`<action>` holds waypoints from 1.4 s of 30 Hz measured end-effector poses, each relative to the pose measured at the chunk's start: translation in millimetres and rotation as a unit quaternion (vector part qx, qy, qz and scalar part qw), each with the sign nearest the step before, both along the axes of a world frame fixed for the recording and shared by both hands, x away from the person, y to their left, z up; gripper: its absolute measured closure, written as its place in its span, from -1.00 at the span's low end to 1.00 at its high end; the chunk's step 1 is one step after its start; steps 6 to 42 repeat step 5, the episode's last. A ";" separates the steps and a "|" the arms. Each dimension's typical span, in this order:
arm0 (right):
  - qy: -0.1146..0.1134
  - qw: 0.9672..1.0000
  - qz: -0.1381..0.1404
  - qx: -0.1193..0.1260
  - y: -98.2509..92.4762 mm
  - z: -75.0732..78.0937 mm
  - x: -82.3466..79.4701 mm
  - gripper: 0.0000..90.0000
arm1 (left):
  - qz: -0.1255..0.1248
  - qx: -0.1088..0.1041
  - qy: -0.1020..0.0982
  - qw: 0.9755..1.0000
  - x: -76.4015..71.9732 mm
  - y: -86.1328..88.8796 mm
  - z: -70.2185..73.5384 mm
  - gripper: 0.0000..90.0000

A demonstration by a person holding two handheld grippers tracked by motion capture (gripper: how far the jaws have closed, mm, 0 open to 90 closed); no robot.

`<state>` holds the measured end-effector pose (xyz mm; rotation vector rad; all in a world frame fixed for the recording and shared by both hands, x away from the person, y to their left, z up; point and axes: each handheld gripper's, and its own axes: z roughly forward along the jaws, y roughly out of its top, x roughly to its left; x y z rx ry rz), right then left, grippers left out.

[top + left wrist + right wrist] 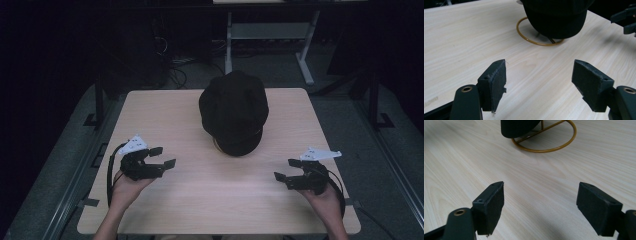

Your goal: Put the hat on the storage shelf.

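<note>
Table (pixel 190 200) pale wood | dark room | both grippers' jaws spread, empty

My left gripper (pixel 159 157): black body, two blocky black jaws w/ rough pads (pixel 498 83), brass-ringed screw holes at the base, white three-cornered plate on top, black cable looping off the back. My right gripper (pixel 285 170): same build, same plate + cable. Forearms bare, no sleeves.
</note>
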<state>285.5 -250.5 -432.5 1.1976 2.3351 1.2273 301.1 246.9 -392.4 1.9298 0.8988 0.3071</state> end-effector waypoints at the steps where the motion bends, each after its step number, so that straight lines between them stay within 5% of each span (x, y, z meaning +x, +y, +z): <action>1: -0.002 1.000 0.000 0.000 0.0 0.0 -0.5 -0.52 | 0.001 -0.007 0.002 1.000 -1.6 0.9 -2.1 -0.40; 4: -0.012 1.000 0.001 0.000 -0.2 0.8 -1.1 -0.51 | 0.001 -0.021 0.006 1.000 -5.6 1.3 -6.9 -0.40; 42: -0.012 1.000 0.001 0.000 -0.2 0.8 -1.1 -0.51 | -0.002 -0.016 0.008 1.000 -7.7 0.0 -8.8 -0.40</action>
